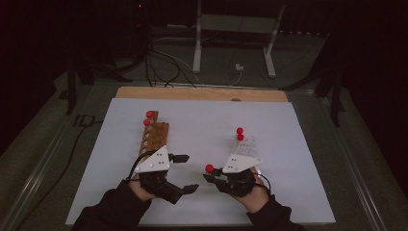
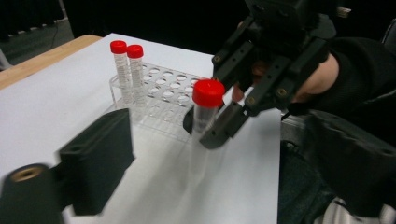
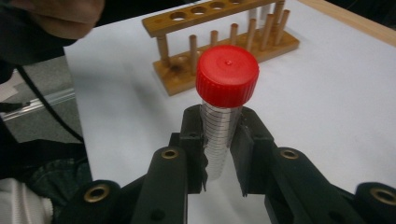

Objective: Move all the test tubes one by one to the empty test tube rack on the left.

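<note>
Currently we hold the right gripper (image 3: 219,154) with its jaws clamped on the clear body of a red-capped tube (image 3: 224,100); the tube stands upright between the pads, its cap above the jaw tips. Beyond those jaws stands the wooden rack (image 3: 219,42). We keep the left gripper (image 1: 185,172) with jaws apart and nothing between them. Ahead of its jaws sits the clear rack (image 2: 163,95), bearing two capped tubes (image 2: 128,70).
</note>
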### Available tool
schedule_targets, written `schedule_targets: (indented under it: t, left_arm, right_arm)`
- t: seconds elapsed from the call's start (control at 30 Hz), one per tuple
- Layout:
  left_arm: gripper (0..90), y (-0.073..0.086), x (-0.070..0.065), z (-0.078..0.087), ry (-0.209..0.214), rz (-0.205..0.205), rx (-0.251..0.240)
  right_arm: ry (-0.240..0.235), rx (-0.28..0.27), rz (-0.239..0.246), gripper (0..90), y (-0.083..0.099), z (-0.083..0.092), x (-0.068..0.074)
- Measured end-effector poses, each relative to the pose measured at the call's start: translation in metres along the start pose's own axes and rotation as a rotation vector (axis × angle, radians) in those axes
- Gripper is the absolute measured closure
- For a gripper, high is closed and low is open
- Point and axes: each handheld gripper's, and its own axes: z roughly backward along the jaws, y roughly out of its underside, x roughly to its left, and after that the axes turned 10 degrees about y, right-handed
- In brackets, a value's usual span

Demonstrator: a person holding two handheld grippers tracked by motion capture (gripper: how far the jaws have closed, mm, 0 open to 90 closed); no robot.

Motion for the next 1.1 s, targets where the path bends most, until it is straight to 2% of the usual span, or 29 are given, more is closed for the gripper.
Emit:
schedule_targets:
  t: [0.07,0.27,0.47,0.93,1.1]
  left_arm:
    - [18.0,-0.001,0.0,-0.003,0.002,-0.001,-0.001]
    - [36.2,-0.003,0.001,-0.012,-0.005,-0.021,0.004]
    - [48.4,-0.005,0.001,-0.023,-0.009,-0.043,0.015]
    - [69.0,-0.005,0.001,-0.036,-0.021,-0.061,0.031]
    - [71.1,-0.005,0.002,-0.036,-0.016,-0.062,0.034]
  right_arm:
    - [-0.007,0.0,0.006,75.7,0.0,-0.001,0.002]
    - [-0.014,0.006,0.014,75.6,0.0,-0.003,0.005]
    - [-0.019,0.006,0.015,75.6,-0.001,-0.002,0.006]
    - [-0.02,0.006,0.019,75.6,-0.001,-0.002,0.007]
    - [-0.02,0.009,0.018,75.6,-0.001,-0.002,0.006]
